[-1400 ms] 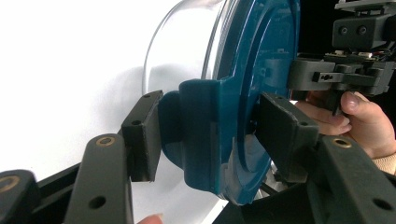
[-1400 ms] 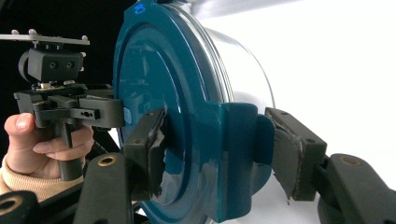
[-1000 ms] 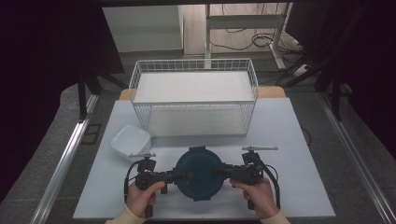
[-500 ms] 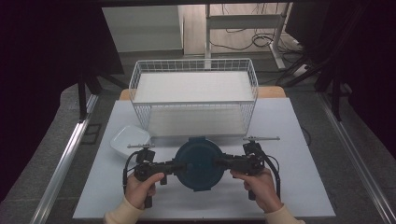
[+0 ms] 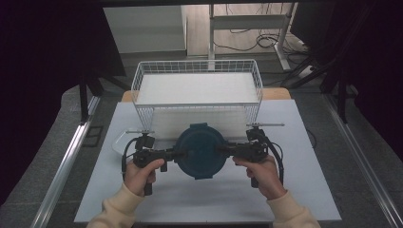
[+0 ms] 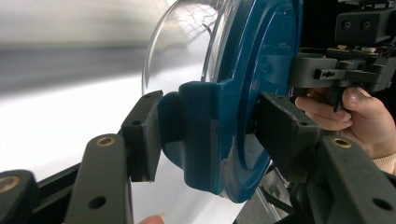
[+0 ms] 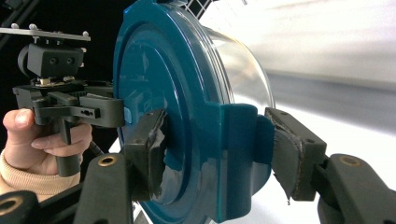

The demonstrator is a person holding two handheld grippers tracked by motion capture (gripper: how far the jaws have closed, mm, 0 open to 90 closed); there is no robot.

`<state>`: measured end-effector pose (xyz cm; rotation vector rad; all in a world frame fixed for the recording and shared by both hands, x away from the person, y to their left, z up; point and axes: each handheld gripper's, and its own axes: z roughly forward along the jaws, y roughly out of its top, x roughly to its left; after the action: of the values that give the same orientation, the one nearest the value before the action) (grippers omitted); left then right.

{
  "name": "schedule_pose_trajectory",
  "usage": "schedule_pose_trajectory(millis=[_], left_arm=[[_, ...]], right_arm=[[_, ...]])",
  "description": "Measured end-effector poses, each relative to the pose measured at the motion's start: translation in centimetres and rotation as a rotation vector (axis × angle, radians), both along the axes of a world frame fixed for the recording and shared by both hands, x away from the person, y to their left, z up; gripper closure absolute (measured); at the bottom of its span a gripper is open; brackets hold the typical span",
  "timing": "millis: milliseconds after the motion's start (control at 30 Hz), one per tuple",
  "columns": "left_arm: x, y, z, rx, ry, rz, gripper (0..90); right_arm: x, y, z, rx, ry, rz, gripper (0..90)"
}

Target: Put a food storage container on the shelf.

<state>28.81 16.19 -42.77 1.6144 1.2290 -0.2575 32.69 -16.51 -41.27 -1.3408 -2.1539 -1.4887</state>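
Both grippers held one round container (image 5: 200, 150) above the table (image 5: 304, 190), just in front of the wire basket (image 5: 197, 88). The left gripper (image 5: 167, 154) was clamped on the blue lid's side clip at 9 o'clock of the container, the right gripper (image 5: 231, 151) on the clip at 3 o'clock. In the left gripper view the jaws pinched the clip (image 6: 201, 135) from both faces, with the clear bowl (image 6: 180, 51) bulging to one side of the lid (image 6: 271, 70); the right gripper view showed the same grip on the other clip (image 7: 233, 149). A white dish (image 5: 122, 144) lay on the table at 9 o'clock, partly behind the left gripper. The step in hand looked like carrying the lidded container toward the basket at 12 o'clock. The next move would call for both hands rising level together to clear the basket rim, then lowering evenly before either clamp let go
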Motion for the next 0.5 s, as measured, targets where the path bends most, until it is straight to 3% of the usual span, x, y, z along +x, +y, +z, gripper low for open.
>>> schedule_pose_trajectory(millis=[267, 500], left_arm=[[0.6, 0.1, 2.0, 0.004, -0.017, 0.007, 43.2], [1.3, 0.5, 4.7, 0.015, -0.047, 0.011, 43.1]], right_arm=[[0.8, 0.1, 1.7, 0.010, -0.024, 0.007, 41.3], [1.5, 0.5, 4.1, 0.021, -0.049, 0.013, 41.5]])
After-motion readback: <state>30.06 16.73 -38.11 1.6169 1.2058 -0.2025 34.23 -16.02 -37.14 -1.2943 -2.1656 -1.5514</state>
